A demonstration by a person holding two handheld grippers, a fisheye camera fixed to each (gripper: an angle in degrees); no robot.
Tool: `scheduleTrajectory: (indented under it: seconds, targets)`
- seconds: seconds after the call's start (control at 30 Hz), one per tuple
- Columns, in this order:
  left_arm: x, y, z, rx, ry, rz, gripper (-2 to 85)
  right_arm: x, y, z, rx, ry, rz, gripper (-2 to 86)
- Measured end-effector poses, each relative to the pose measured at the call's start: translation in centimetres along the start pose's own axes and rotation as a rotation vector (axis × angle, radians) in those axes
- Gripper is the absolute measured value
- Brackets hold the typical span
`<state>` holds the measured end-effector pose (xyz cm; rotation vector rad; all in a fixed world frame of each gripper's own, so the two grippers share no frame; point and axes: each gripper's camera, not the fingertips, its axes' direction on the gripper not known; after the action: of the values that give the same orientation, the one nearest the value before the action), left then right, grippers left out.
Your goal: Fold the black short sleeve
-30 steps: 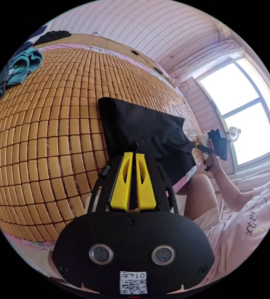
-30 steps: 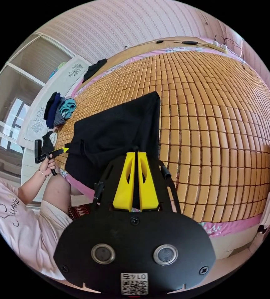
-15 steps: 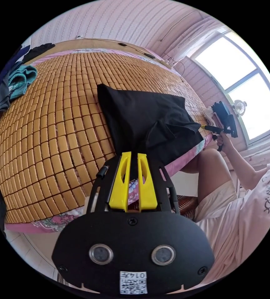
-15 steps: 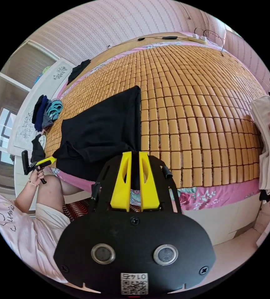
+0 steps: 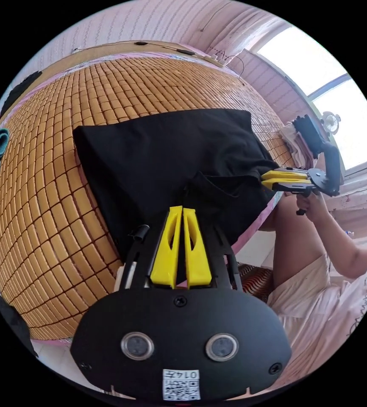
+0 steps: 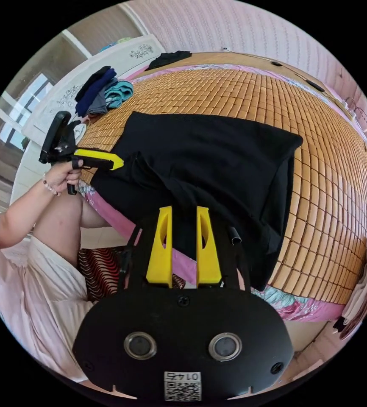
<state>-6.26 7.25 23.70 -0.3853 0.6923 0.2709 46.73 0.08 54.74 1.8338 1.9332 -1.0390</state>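
Evidently to spread it flat for folding, the left tongs (image 5: 182,210) pinch the black short-sleeved cotton shirt (image 5: 166,157) at the bamboo-matted bed's (image 5: 43,203) edge while the right tongs (image 6: 182,210) gape slightly around its hem.

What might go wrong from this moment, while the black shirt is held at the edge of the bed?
1. The right gripper has its jaws apart around the black shirt, so that side may slip free.
2. The shirt's near part hangs over the bed edge; if the left gripper lets go too, it could slide off the mat.
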Motion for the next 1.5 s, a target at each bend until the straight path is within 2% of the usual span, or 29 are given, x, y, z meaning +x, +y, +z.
scheduleTrajectory:
  seconds: [0.1,0.27,0.53,0.67,0.7,0.83,0.97,1.07,1.13,1.23,1.33,1.37,1.5]
  targets:
    - [0.5,2.0,-1.3,-0.01,0.05,0.028,-0.7,-0.6,0.9,-2.0,0.035,-0.024,-0.036,1.0]
    - [3.2,6.8,-3.4,-0.02,0.012,0.087,-0.9,-1.9,2.7,-3.9,-0.003,-0.033,-0.048,0.7]
    - [7.1,7.8,-4.0,0.113,0.065,0.074,-0.5,-7.5,0.1,-1.8,-0.01,0.116,-0.033,9.3]
    - [8.1,6.0,-0.4,0.032,0.031,0.076,0.3,-9.2,-2.5,0.6,-0.108,0.307,0.012,3.8]
    - [8.1,5.9,0.0,0.023,0.014,0.077,0.3,-9.5,-2.8,-0.1,-0.113,0.305,0.015,0.6]
    - [7.5,6.6,0.1,0.046,0.023,0.08,-0.4,-10.4,-2.2,-2.8,-0.108,0.273,-0.019,-0.4]
    - [5.6,7.1,0.3,0.038,0.097,0.072,-0.9,-10.4,-0.9,-2.3,-0.194,0.247,-0.017,0.0]
    - [4.9,6.8,0.2,0.028,0.133,0.079,-1.0,-11.2,-1.8,-1.6,-0.181,0.238,-0.009,1.7]
    - [4.9,6.7,0.2,0.022,0.134,0.089,-1.0,-12.4,-3.0,-1.1,-0.147,0.233,-0.033,6.0]
    - [4.7,6.5,0.1,0.015,0.143,0.093,-1.0,-13.6,-5.1,1.6,-0.174,0.294,-0.055,7.4]
    - [4.2,6.5,0.0,0.015,0.171,0.089,-1.0,-14.2,-6.4,1.9,-0.197,0.36,-0.062,4.0]
    - [4.1,6.5,0.0,0.014,0.18,0.086,-1.0,-14.3,-6.4,1.6,-0.224,0.356,-0.071,1.0]
    - [4.4,6.1,-0.3,-0.003,0.167,0.114,-1.0,-14.4,-4.9,0.5,-0.282,0.306,-0.084,-0.5]
